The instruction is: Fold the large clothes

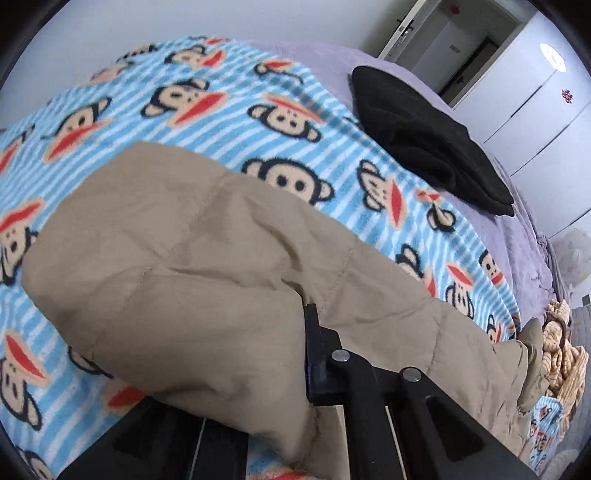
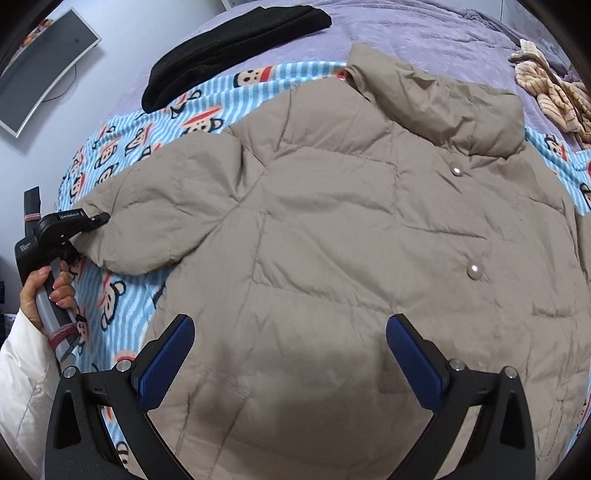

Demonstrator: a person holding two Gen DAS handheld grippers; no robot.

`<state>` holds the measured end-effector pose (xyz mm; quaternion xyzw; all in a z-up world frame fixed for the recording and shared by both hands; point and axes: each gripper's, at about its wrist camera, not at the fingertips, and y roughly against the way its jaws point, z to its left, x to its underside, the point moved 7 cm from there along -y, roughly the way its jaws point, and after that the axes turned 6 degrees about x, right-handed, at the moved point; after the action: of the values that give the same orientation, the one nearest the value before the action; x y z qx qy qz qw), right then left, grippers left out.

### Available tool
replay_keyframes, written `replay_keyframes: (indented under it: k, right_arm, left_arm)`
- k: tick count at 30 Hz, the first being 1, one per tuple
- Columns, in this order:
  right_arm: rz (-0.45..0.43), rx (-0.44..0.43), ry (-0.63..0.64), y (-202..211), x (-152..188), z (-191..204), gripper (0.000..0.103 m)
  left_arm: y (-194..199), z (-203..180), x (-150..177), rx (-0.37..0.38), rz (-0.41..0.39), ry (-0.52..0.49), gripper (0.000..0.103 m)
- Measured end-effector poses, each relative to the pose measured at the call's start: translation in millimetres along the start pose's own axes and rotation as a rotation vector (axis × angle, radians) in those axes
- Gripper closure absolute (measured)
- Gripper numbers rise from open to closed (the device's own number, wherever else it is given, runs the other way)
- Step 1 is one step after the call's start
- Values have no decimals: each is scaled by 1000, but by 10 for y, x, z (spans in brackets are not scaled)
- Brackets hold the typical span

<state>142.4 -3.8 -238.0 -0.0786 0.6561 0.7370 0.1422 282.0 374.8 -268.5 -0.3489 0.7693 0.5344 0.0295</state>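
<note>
A large beige padded jacket (image 2: pixel 351 229) lies front up on a blue striped monkey-print blanket (image 2: pixel 122 147), with its collar (image 2: pixel 443 107) at the far side and pearl snaps down the front. Its left sleeve (image 2: pixel 155 218) sticks out to the left. My left gripper (image 2: pixel 98 219) is shut on the cuff of that sleeve; in the left wrist view the sleeve (image 1: pixel 207 266) fills the frame, pinched at the gripper (image 1: pixel 308 354). My right gripper (image 2: pixel 290 350) is open and empty, hovering over the jacket's lower body.
A folded black garment (image 2: pixel 229 44) lies at the far left on the purple bedsheet (image 2: pixel 424 29). A cream striped garment (image 2: pixel 550 96) is bunched at the far right. A monitor (image 2: pixel 40 74) and wall are to the left, white cabinets (image 1: pixel 535 110) beyond the bed.
</note>
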Motion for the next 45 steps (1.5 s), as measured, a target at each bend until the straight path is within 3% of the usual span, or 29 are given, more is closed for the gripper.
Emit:
replay_keyframes:
  k: [1,2,3,5,11,15,17,20,23,29,32,36,41,42,43,44,45]
  right_arm:
    - [-18,-38,-13,-6,-76,72,7]
    - [-23,-78,-27,-31,-137,133,30]
    - [-15,-123,-46,-79,-196,206,64]
    - [8,-218,-101,-210,-315,334,87]
    - [49,-390,-155,-620,-491,713,90]
    - [133,-428,-195,-982,-369,811,91]
    - [155,-435,-211,-1108,-315,808,91]
    - [169,-506,-258,-1014,-295,700,91]
    - [115,-494,-301,-706,-267,263,91]
    - [18,-271,-415,-254,-41,-1007,91]
    - [3,-216,-443,-151,81,-1342,91]
    - [13,-207,-460,-148,166,-1491,91]
    - [23,-217,-441,-168,119,-1516,91]
    - [23,-215,-427,-126,116,-1555,91]
    - [21,-212,-412,-37,196,-1658,91]
    - [24,-204,-397,-37,162,-1624,91]
    - [25,-201,-386,-32,171,-1653,91]
  left_arm:
    - [106,-80,-45,7,-29,-36,94]
    - [205,-153,-72,17,-50,-67,94]
    - [317,-252,-99,31,-73,-104,94]
    - [545,-464,-106,59,-108,-180,94]
    - [1018,-1291,71,181,-159,-415,94]
    - [1022,-1909,349,290,-104,-529,94]
    - [937,-2217,554,307,-74,-587,94]
    - [748,-2638,879,283,-18,-689,94]
    - [558,-2976,1322,227,25,-817,94]
    - [31,-3340,2358,64,88,-1151,94]
    - [-165,-3345,2761,-4,97,-1271,94]
    - [-233,-3306,2980,-76,70,-1354,94]
    - [-11,-3267,2944,-13,80,-1305,93]
    - [50,-3250,2913,-2,78,-1285,81]
    - [111,-3225,2869,0,74,-1264,61]
    - [175,-3186,2813,-7,65,-1237,5]
    - [263,-3159,2748,-13,22,-1208,1]
